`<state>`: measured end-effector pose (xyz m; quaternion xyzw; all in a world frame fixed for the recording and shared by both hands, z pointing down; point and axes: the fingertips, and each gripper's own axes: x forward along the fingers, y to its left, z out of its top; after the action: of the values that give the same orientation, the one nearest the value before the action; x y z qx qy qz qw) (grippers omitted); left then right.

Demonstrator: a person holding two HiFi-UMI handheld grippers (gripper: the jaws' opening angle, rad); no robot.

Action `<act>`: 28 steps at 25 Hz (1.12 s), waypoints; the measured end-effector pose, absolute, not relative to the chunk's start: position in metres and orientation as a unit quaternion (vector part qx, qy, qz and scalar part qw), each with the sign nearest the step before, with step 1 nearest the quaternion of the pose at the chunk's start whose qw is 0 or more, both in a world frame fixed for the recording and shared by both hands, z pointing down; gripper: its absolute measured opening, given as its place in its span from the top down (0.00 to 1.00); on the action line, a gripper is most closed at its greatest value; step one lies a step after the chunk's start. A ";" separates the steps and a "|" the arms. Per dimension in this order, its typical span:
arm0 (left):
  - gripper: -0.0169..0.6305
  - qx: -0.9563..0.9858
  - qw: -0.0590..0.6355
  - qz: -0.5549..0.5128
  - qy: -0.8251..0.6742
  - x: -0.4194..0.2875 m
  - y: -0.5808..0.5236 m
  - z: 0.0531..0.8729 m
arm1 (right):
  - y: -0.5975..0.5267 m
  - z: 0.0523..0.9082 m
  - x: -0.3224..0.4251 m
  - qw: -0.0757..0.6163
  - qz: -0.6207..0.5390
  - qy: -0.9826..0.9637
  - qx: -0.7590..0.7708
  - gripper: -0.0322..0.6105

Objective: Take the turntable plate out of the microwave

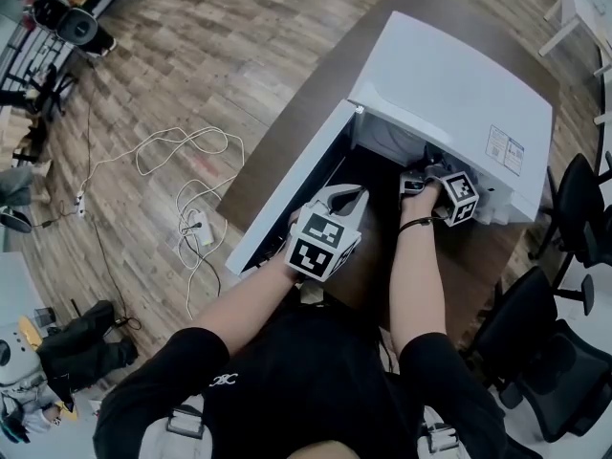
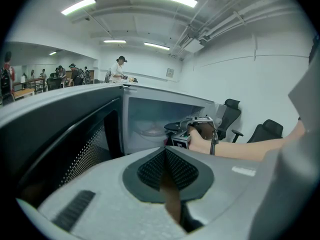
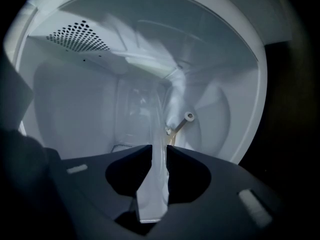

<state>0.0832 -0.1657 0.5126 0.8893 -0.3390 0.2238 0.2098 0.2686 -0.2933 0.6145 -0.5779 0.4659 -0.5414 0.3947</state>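
Inside the microwave (image 1: 459, 94) cavity, the right gripper (image 3: 159, 146) has its two dark pads closed in on the rim of the glass turntable plate (image 3: 154, 199). The rim fills the whole gap between them, so it looks like a proper clamp, though the glass is see-through enough that the contact is a bit hard to judge. From that gripper's own view the plate shows edge-on, running up from the jaws into the white cavity. A small roller (image 3: 189, 116) on a thin arm sits just beyond it. So the plate is inside the oven, not out on the table.

The left gripper (image 2: 165, 151) has its jaws together with nothing in them. It hangs in front of the open door (image 1: 287, 208), pointing toward the cavity, with the person's right hand (image 2: 200, 139) visible further in.

From the head view the microwave sits on a brown table (image 1: 287, 122), door swung out to the left. There are black office chairs (image 1: 545, 352) off to the right and a white cord (image 1: 182, 151) looped on the wooden floor.
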 end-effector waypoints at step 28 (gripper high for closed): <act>0.96 0.890 0.204 0.239 -0.329 0.085 -0.156 0.519 | -0.298 0.611 0.265 0.412 -0.513 0.508 -0.555 0.89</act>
<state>0.0850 -0.1558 0.5190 0.8904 -0.3295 0.2388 0.2042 0.2653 -0.2979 0.6110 -0.5550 0.5084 -0.5134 0.4122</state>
